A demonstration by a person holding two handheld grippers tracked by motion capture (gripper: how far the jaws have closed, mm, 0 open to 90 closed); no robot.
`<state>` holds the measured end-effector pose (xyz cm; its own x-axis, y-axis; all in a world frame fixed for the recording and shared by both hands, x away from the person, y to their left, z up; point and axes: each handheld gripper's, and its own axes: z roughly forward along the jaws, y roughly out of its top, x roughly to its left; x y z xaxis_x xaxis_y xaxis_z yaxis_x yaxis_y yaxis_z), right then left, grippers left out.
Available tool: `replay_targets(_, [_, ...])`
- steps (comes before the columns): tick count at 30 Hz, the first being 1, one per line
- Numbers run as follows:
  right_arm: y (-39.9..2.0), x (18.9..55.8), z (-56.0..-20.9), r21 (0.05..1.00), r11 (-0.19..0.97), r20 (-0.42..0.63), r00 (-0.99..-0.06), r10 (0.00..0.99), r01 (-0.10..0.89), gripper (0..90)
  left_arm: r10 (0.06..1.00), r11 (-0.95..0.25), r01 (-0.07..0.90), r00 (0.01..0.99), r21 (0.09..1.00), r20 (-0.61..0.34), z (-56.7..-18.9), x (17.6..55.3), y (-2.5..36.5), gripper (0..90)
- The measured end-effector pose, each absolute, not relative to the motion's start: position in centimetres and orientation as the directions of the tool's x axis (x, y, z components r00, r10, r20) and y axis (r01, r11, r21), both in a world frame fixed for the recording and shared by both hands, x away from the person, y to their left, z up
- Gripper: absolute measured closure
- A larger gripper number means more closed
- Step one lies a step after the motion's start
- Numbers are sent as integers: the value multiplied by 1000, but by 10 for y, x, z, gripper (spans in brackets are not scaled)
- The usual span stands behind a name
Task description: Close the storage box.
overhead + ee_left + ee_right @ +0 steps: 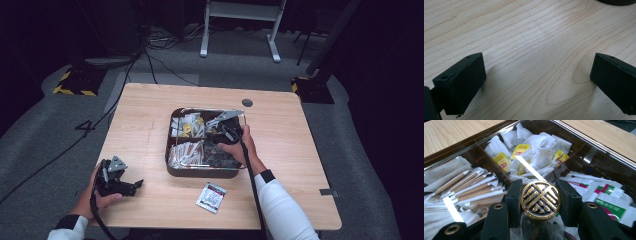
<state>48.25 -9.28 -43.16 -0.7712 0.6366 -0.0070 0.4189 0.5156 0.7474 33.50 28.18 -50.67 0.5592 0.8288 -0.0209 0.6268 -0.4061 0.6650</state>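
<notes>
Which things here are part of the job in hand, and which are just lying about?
In the job:
right tool, shut on the gold knob
clear lid
divided box

Lying about:
loose sachet on the table
left tool, open, resting

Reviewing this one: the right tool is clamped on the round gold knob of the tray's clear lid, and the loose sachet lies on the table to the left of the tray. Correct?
Not quite. The right tool does grip the gold knob of the clear lid, as the right gripper view shows. But the high view puts the loose sachet on the table in front of the tray, on the person's side, not left of it.
</notes>
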Motion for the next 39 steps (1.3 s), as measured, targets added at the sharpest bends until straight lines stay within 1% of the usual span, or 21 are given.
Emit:
replay_targets(5, [-79,484,-435,744,518,-7,-769,639,423,595,830,-405,629,558,664,-23,-507,335,282,5])
replay_targets(16, [-66,484,-436,742,524,-9,-774,633,419,595,829,-406,628,558,664,-21,-507,335,282,5])
replay_targets(20, [-66,485,-438,742,518,3,-775,632,426,595,829,-406,629,558,663,-22,-507,335,282,5])
replay_targets(29, [-66,484,-439,737,540,-18,-786,618,407,589,829,-406,629,558,663,-23,-507,335,282,5])
replay_targets(38, [-69,485,-439,741,539,5,-805,593,402,521,829,-406,629,558,663,-22,-507,335,282,5])
replay_targets(39, [-69,484,-438,743,542,7,-814,581,393,476,829,-406,629,558,663,-22,-507,335,282,5])
